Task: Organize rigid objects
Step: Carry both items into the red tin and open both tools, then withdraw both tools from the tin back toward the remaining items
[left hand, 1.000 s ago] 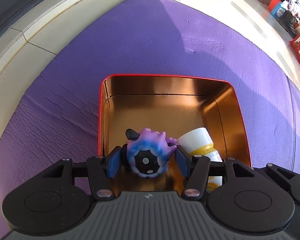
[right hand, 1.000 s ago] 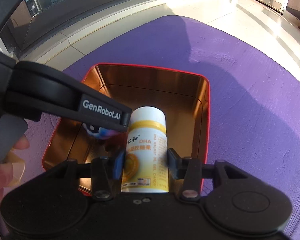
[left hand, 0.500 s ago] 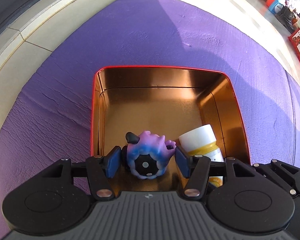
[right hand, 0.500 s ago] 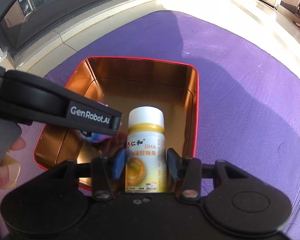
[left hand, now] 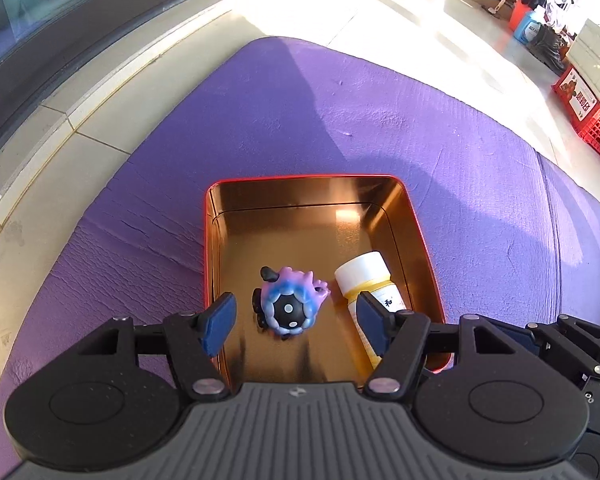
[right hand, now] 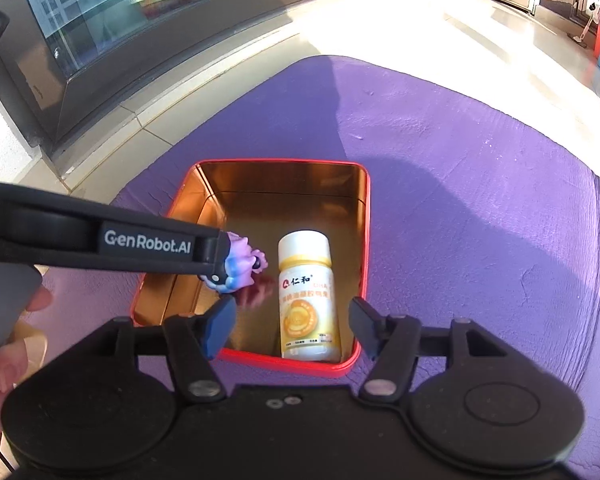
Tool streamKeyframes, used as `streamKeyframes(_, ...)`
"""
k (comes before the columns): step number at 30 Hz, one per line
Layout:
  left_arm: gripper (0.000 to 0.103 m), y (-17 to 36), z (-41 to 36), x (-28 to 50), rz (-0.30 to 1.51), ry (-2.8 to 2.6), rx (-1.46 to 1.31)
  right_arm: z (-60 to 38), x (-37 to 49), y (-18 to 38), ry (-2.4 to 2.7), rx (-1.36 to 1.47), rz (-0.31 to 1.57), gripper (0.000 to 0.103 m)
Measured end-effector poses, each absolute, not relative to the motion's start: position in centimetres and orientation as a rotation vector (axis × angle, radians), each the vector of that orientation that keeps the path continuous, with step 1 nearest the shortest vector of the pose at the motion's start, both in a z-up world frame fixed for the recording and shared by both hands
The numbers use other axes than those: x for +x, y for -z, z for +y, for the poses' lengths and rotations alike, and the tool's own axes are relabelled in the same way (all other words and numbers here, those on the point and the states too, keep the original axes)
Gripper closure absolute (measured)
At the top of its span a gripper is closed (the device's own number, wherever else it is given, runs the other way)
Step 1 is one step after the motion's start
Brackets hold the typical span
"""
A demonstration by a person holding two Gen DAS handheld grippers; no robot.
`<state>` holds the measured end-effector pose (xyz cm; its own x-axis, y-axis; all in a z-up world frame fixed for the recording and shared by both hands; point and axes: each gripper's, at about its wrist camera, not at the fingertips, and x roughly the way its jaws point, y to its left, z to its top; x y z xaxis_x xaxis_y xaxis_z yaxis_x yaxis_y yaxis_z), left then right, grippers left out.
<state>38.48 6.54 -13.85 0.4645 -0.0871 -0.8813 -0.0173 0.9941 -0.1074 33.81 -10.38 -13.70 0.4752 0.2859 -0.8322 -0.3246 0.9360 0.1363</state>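
Inside the red tin [left hand: 428, 248], your purple toy [left hand: 290, 304] and supplement bottle [right hand: 306, 296] lie released; left gripper [left hand: 292, 322] and right gripper [right hand: 288, 322] are opening, empty. Careless lifting could clip the rim, shifting everything.

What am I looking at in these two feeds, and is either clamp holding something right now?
There is no robot arm here. A person carries a hand-held gripper in each hand, and each one has a fisheye camera looking forward along its two fingers.

The left feed shows the left hand-held gripper above a red tin with a gold inside, set on a purple mat. A purple and blue toy sits in the tin.

The right feed shows the right hand-held gripper over the same tin. A white and yellow bottle lies on its side in it, beside the toy.

Neither gripper holds anything. Both sets of jaws are opening, with the pads clear of the toy and the bottle.
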Motion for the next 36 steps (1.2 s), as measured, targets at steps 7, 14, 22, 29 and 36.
streamKeyframes(7,0.035,9.7,5.6,34.4,1.015,0.047,-0.073,-11.2,30.7,10.5,-0.402,-0.017,0.967,0.039)
streamKeyframes(14,0.03,6.6,5.0,30.6,0.957,0.052,-0.056,-12.6,27.1,7.4,-0.408,0.006,0.928,0.032)
streamKeyframes(22,0.022,4.4,5.0,26.5,0.931,0.073,-0.051,-13.5,23.5,5.5,-0.421,0.029,0.892,0.017)
streamKeyframes(29,0.02,4.3,5.1,23.0,0.94,0.093,-0.049,-14.2,20.3,5.5,-0.434,0.04,0.888,0.005)
streamKeyframes(36,0.019,5.6,5.3,20.5,0.993,0.078,-0.052,-15.3,17.3,6.7,-0.394,0.047,0.914,0.0)
